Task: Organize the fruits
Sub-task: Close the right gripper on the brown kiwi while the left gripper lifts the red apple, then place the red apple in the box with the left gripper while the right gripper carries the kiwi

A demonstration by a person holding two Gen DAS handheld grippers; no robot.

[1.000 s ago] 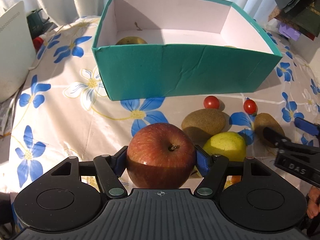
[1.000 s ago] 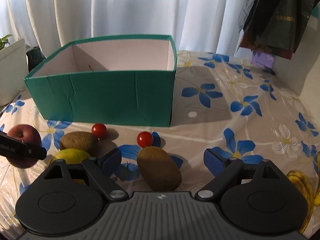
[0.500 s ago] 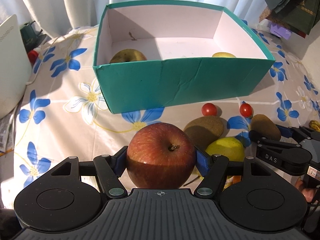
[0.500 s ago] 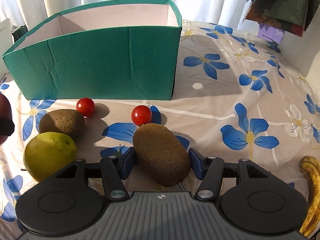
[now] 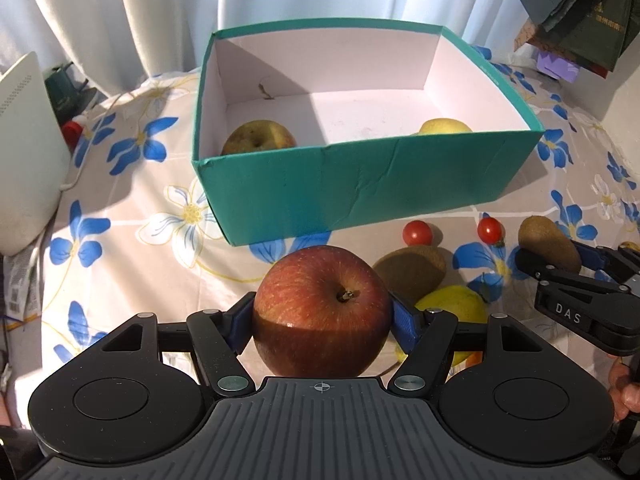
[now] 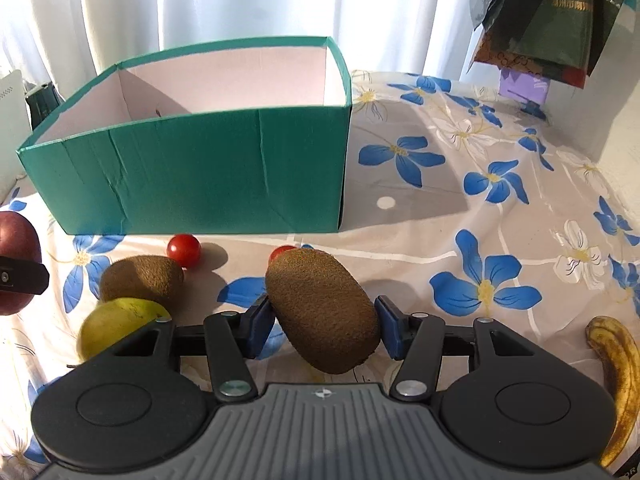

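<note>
where curtains (image 6: 240, 0) hang, floral cloth (image 6: 460, 200) carries teal box (image 6: 200, 176), loose fruit.

The red apple (image 5: 322, 312) sits stem-up between the left jaws. A brown kiwi (image 6: 322, 310) lies tilted between the right jaws. Ahead of both jaws stands the open teal box (image 5: 360, 188), with two yellowish fruits inside.
</note>
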